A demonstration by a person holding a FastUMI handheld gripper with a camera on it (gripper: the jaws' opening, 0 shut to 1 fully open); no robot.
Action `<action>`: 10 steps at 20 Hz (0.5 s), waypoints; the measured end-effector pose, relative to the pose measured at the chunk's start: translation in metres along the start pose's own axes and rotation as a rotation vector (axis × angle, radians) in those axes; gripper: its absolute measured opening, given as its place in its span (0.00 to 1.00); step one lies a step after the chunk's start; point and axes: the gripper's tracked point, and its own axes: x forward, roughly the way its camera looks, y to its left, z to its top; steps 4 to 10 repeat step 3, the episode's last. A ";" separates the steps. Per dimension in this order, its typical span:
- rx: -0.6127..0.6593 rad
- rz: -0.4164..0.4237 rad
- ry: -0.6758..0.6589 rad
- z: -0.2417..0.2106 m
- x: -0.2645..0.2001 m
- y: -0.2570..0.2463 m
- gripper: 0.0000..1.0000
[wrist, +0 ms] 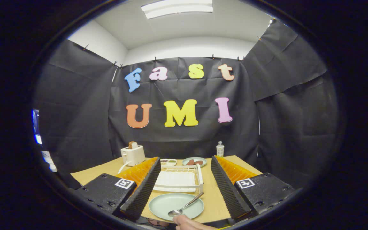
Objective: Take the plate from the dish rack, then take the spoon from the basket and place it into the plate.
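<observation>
**Operator:** Two fingers of the gripper (182, 188) stand spread wide with nothing between their faces; I read it as released. The pale green plate (176, 206) lies flat on the tabletop (217, 204), between the fingers near their base. The metal spoon (184, 207) rests in it, bowl down on the plate, handle angled up over the rim toward the white dish rack (179, 179) just beyond.

**Supervisor:** Status of the placing step?

**Operator:** Judged complete or nearly so: the spoon sits inside the plate and neither finger touches it. A hand (188, 222) shows at the near edge, below the plate.

**Supervisor:** Procedure from here?

**Operator:** I would keep the fingers spread and draw the gripper straight back and up, clear of the spoon handle, so the handle is not clipped and levered out. I would avoid sweeping sideways; the handle overhangs the rim on the rack side.
</observation>
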 end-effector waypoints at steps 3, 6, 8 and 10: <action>0.013 0.009 0.015 -0.004 0.002 0.001 1.00; 0.013 0.009 0.015 -0.004 0.002 0.001 1.00; 0.013 0.009 0.015 -0.004 0.002 0.001 1.00; 0.013 0.009 0.015 -0.004 0.002 0.001 1.00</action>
